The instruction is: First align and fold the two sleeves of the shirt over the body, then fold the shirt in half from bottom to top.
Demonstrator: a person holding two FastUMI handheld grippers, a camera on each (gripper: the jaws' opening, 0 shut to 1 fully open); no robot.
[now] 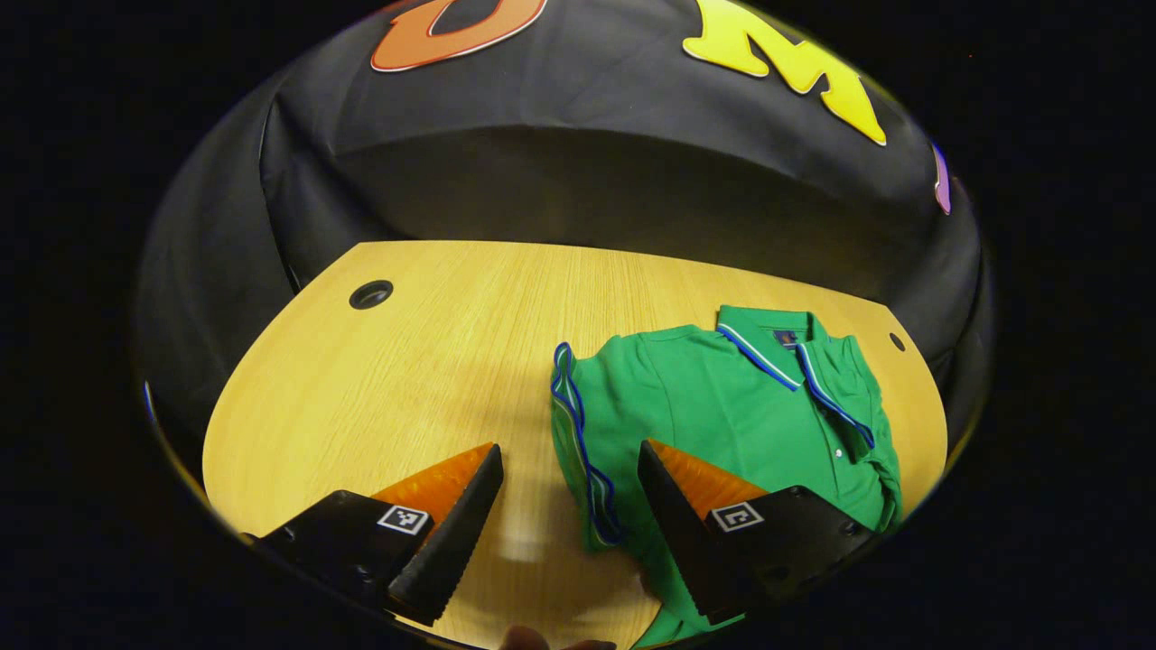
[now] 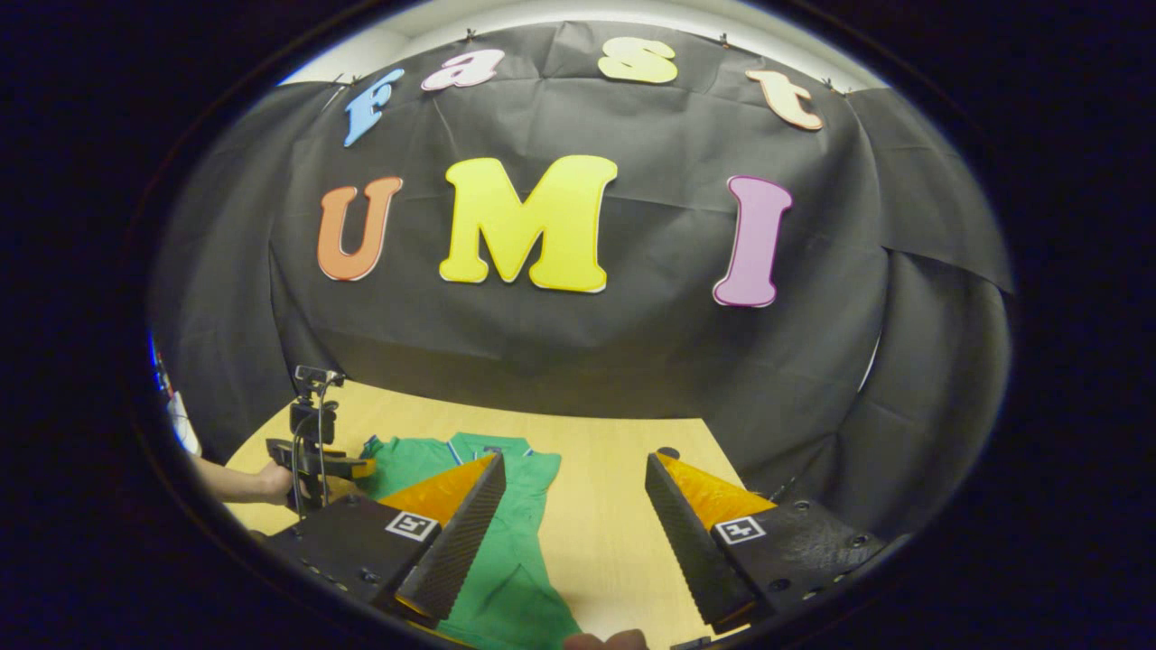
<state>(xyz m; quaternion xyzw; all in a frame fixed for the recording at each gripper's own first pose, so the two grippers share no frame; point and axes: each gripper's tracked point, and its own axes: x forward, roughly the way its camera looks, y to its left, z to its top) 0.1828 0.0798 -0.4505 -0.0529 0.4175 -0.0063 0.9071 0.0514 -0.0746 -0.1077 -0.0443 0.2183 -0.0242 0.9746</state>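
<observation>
Left hand-held gripper (image 1: 569, 487) hovers agape above the green shirt's (image 1: 722, 406) sleeve edge.

Left hand-held gripper (image 1: 569, 483), black screwed finger mounts (square tag on each), serrated wedge fingers (image 1: 452, 533)

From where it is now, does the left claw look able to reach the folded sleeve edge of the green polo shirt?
Probably yes: the left claw is open, the blue-trimmed sleeve edge lies between its fingers, unobstructed.

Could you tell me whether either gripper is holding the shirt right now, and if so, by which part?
Nothing is held. The left gripper and the right gripper both stand open above the table, with no part of the green shirt between their fingers.
</observation>
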